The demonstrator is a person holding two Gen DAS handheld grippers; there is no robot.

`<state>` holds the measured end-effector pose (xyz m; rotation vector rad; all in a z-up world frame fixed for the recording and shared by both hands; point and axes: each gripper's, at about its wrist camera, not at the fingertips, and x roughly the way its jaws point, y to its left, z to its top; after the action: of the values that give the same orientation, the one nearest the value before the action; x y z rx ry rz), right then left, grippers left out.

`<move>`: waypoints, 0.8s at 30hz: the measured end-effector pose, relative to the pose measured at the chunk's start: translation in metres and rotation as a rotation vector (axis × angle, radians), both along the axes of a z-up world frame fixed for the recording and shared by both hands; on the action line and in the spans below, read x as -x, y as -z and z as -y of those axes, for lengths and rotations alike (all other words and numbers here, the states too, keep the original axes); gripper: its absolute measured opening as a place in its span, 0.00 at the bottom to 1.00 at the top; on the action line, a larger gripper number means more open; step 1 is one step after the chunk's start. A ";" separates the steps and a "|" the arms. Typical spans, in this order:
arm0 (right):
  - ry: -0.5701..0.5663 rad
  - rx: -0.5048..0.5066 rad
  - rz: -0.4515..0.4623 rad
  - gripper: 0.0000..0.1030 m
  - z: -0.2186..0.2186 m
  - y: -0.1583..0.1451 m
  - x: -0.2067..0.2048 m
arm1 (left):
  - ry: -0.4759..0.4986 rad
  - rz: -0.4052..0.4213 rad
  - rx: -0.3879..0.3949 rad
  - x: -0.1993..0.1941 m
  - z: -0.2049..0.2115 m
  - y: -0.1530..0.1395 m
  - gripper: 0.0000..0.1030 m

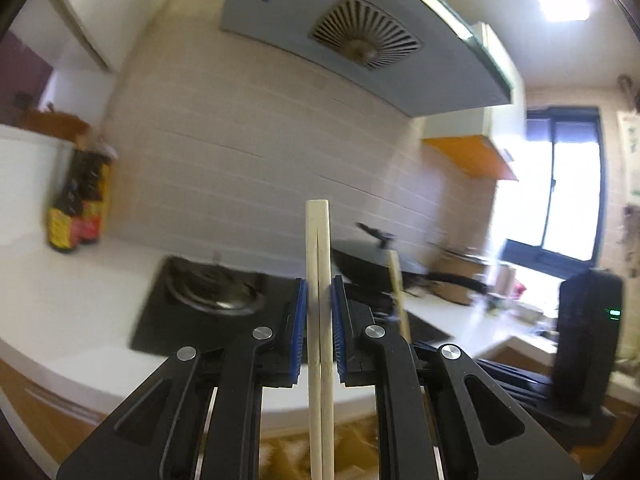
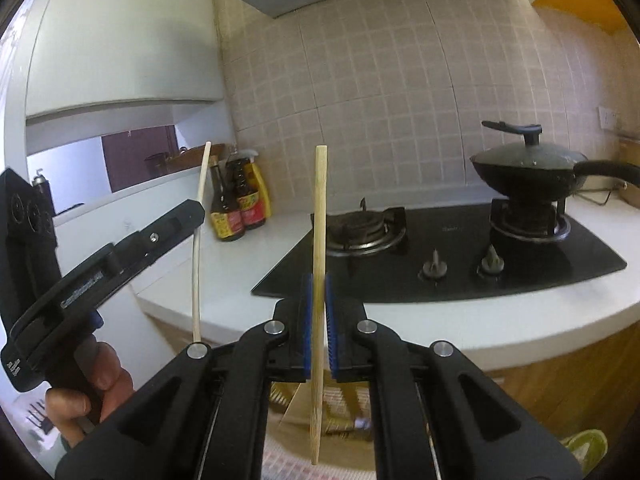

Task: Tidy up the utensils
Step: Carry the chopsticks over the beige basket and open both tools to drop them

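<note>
My left gripper (image 1: 319, 284) is shut on a pair of pale wooden chopsticks (image 1: 318, 240) held upright between its blue pads. It also shows at the left of the right wrist view (image 2: 192, 208), with its chopsticks (image 2: 199, 240) standing up. My right gripper (image 2: 319, 280) is shut on a single wooden chopstick (image 2: 319, 208), upright, its lower end hanging below the jaws. That chopstick shows in the left wrist view (image 1: 398, 288) beside the right gripper's body (image 1: 588, 340). Both grippers hover in front of the counter edge.
A black gas hob (image 2: 440, 256) sits in the white counter (image 2: 480, 320), with a lidded black wok (image 2: 528, 168) on its right burner. Sauce bottles (image 2: 236, 196) stand at the back left by the tiled wall. A range hood (image 1: 360, 40) hangs overhead.
</note>
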<state>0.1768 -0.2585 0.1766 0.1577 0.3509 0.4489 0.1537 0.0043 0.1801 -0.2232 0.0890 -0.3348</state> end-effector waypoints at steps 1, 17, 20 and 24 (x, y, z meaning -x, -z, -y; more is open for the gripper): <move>0.009 0.013 0.010 0.04 -0.002 0.004 -0.003 | -0.016 0.014 -0.005 -0.002 -0.001 0.000 0.10; 0.042 0.213 0.101 0.04 -0.029 0.029 -0.027 | -0.099 0.097 -0.030 -0.025 0.001 0.042 0.11; 0.026 0.213 0.104 0.05 -0.029 0.033 -0.023 | -0.099 0.091 -0.025 -0.022 -0.001 0.046 0.11; 0.016 0.167 0.053 0.17 -0.018 0.040 -0.014 | -0.063 0.055 -0.028 -0.016 -0.006 0.051 0.24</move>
<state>0.1911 -0.2402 0.1369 -0.0137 0.3334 0.4058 0.1694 0.0100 0.1290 -0.1886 0.0326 -0.2769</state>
